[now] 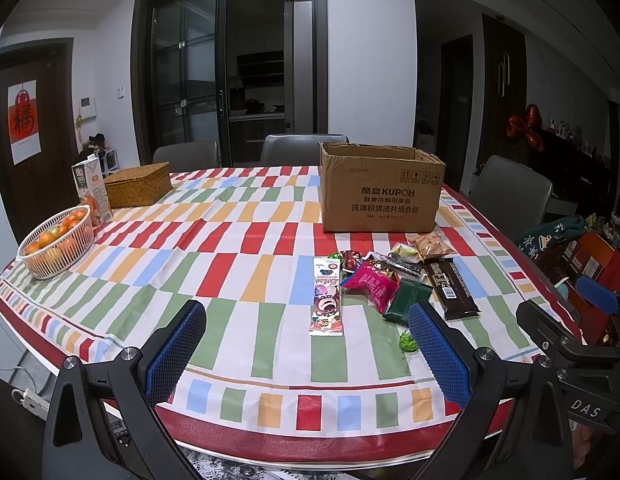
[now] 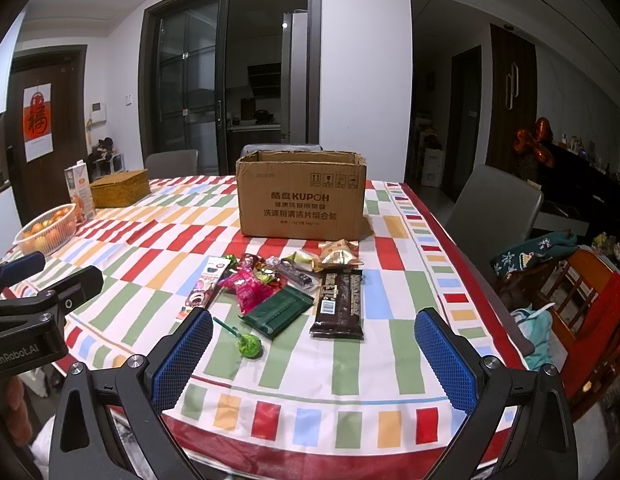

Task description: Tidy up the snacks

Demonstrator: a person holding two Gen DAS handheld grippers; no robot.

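White walls (image 1: 370,60) frame a dark sliding glass door (image 1: 226,72) at twelve o'clock, the kitchen dim behind it. Grey chairs (image 2: 494,204) ring the bench (image 1: 214,208) under its striped cloth. At nine o'clock, a dark door (image 1: 34,120) bears a red poster (image 1: 24,120).

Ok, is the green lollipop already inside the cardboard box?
No, the green lollipop lies on the tablecloth near the table's front edge, well short of the cardboard box.

A cloth of red, green, blue and orange blocks on white covers the desk (image 2: 350,360). Ahead of the blue-padded right gripper (image 2: 314,356) lie a dark brown chocolate bar wrapper (image 2: 339,304), a dark green flat packet (image 2: 280,310), a magenta pouch (image 2: 250,288) and a bright green foil lollipop (image 2: 250,346); beyond stands a plain brown cardboard box (image 2: 302,200).
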